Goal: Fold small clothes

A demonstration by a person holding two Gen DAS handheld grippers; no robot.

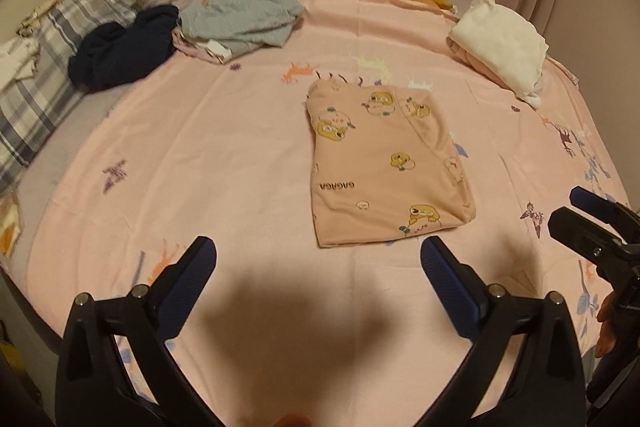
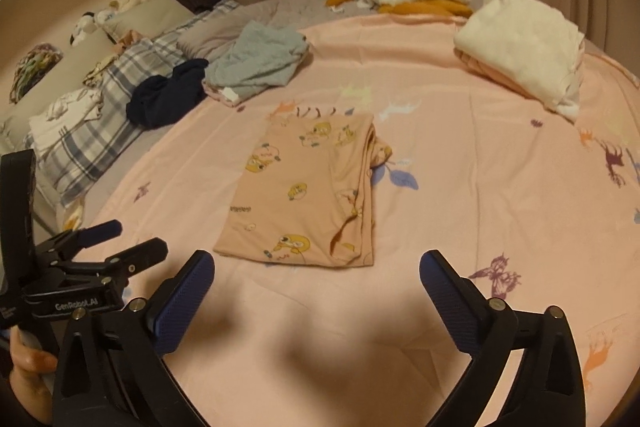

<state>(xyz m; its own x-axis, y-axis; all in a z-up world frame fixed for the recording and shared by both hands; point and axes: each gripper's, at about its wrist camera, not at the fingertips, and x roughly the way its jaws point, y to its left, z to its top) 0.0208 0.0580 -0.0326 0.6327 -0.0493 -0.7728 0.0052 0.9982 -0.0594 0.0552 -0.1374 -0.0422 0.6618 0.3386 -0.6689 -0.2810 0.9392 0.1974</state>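
Pink cloth with duck prints, the garment (image 1: 390, 167), lies folded into a neat rectangle at the centre of the bed (image 1: 200, 167). That piece looks done. Still loose, at upper left: a grey garment (image 1: 244, 11) and a navy one (image 1: 124, 47). A white folded stack (image 1: 500, 43) sits upper right. Left gripper (image 1: 318, 255) and right gripper (image 2: 316, 267) are both spread wide, empty, hovering just short of the garment's near edge, touching nothing.
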